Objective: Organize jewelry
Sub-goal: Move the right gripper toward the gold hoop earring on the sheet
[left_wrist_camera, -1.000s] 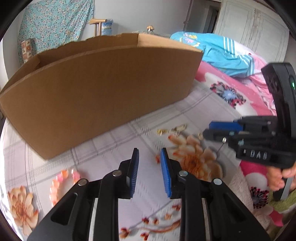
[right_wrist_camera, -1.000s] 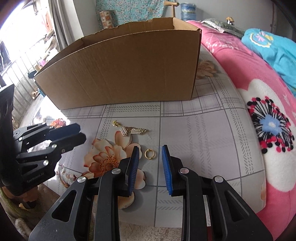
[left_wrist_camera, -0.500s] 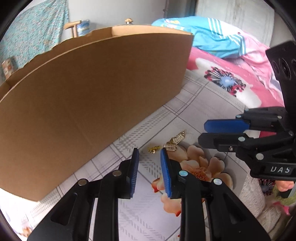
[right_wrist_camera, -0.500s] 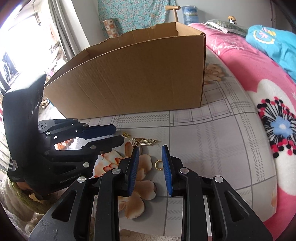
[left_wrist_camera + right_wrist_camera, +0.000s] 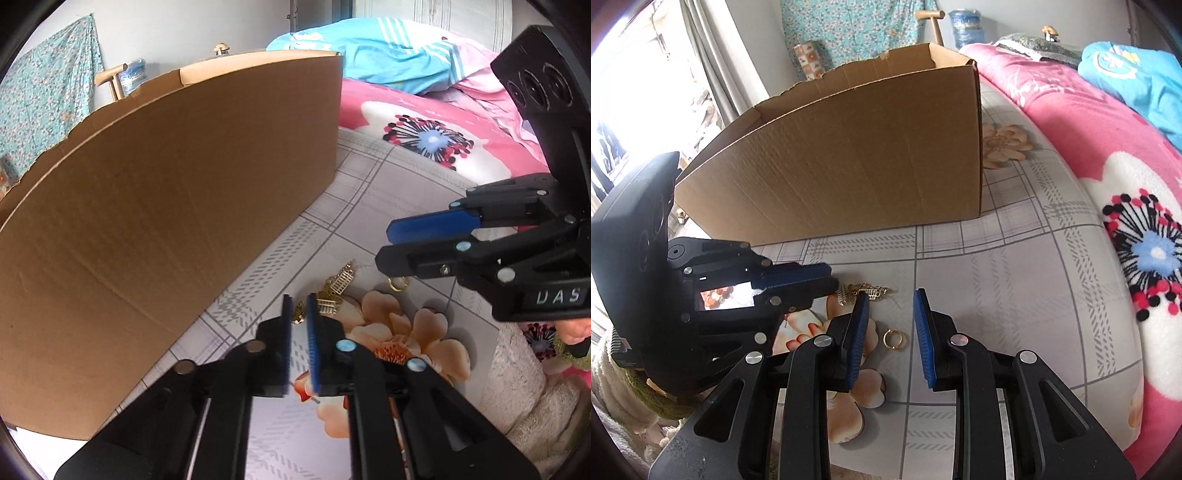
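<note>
Left tongs [image 5: 299,314] pinch nearly shut at gold charms [image 5: 334,291]; right tongs [image 5: 890,317] gape partly, empty, over a gold ring [image 5: 894,338] on the bed [image 5: 1015,266].

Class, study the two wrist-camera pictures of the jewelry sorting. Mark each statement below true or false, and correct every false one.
1. The cardboard box stands open at the top. True.
2. The gold ring lies inside the box. False: it lies on the checked cloth, in front of the box.
3. The right gripper has its jaws apart, with the ring on the cloth between them. True.
4. The left gripper stands wide open. False: its blue pads are nearly together, at a small gold piece.
5. The ornate gold pieces hang on the box wall. False: they lie on the cloth.
</note>
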